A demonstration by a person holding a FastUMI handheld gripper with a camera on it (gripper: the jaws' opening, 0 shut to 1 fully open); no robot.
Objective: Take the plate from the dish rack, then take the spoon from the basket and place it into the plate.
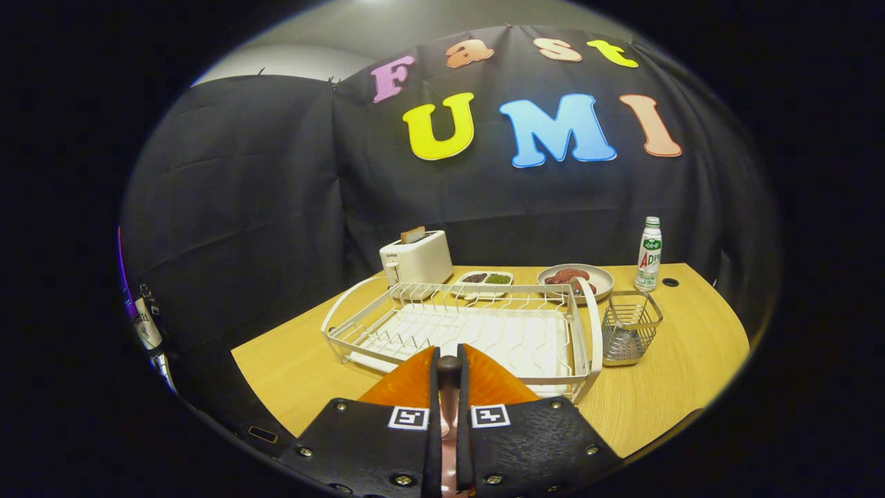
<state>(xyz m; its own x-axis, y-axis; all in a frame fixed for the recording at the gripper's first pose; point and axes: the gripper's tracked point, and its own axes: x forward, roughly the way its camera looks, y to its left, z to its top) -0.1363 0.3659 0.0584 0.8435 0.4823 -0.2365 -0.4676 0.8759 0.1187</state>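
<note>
My gripper [448,354] is shut on the spoon [449,415], a slim pinkish handle with a dark end that stands up between the two fingers. Directly under the fingers lies the orange plate [408,391] on the wooden table, its rim showing on both sides of them. Just beyond the plate stands the white wire dish rack [387,325], with nothing in it. The small wire basket [630,326] stands to the right of the rack; nothing shows inside it.
Behind the rack stand a white toaster [417,259] with a slice in it, a small two-part dish [486,279], and a plate of sausages [600,278]. A white bottle [648,254] stands beyond the basket. The wooden table [684,360] has bare room at the right.
</note>
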